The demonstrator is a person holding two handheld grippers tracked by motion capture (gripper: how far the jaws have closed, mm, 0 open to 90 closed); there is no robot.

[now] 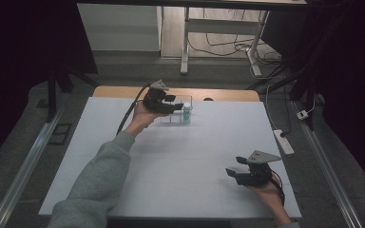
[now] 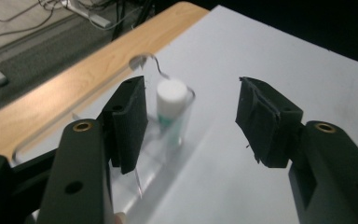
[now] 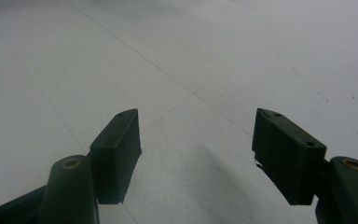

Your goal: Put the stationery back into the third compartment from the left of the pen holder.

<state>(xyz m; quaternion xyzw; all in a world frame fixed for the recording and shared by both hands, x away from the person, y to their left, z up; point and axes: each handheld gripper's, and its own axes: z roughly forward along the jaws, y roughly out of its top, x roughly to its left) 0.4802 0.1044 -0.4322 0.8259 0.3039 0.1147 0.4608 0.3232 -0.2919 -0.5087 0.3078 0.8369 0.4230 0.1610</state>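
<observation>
Clear plastic rack [image 2: 135,168] is light: with the left claw [image 2: 191,116] spread empty beside its white-capped bottle [image 2: 170,109], a stray nudge risks tipping both.

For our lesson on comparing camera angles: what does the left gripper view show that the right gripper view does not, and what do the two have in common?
Left gripper view alone: a white-capped bottle standing in a clear plastic holder, the table's wooden edge, and floor with cables beyond it.

Right gripper view alone: faint seam lines crossing the bare surface ahead of the right gripper.

Both: two black jaws standing apart with nothing between them, left gripper included, over the same white tabletop.
</observation>
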